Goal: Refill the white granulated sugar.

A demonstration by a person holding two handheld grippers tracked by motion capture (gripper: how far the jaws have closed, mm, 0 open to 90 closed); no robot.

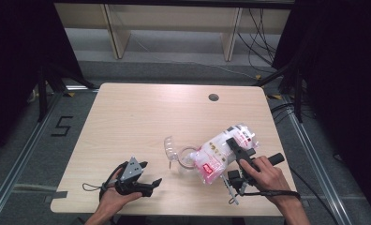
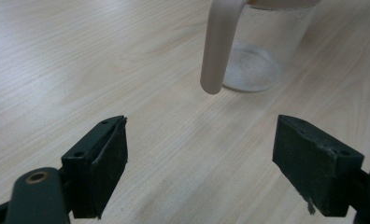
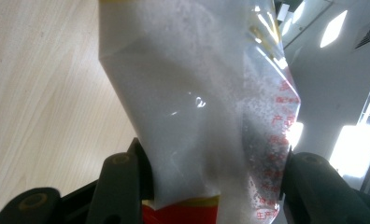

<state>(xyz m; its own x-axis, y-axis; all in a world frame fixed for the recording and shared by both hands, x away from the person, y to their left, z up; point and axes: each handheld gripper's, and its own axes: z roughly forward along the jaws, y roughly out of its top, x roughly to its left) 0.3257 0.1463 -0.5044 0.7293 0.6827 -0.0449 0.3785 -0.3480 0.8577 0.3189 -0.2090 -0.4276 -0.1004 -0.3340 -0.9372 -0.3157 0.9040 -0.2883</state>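
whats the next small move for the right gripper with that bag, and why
Probably tip the bag a little further over the clear jug. The right gripper clamps the bag, whose lower end sits at the jug's mouth, and only a thin layer of white grains lies in the jug's bottom. The left gripper waits open beside it.

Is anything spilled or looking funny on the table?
Nothing looks spilled. The odd part is the bag of white powder: the right gripper clamps it and holds it tipped over the clear jug, whose open lid sticks out sideways. A thin layer of white grains lies in the jug's bottom. The left gripper waits open beside it.
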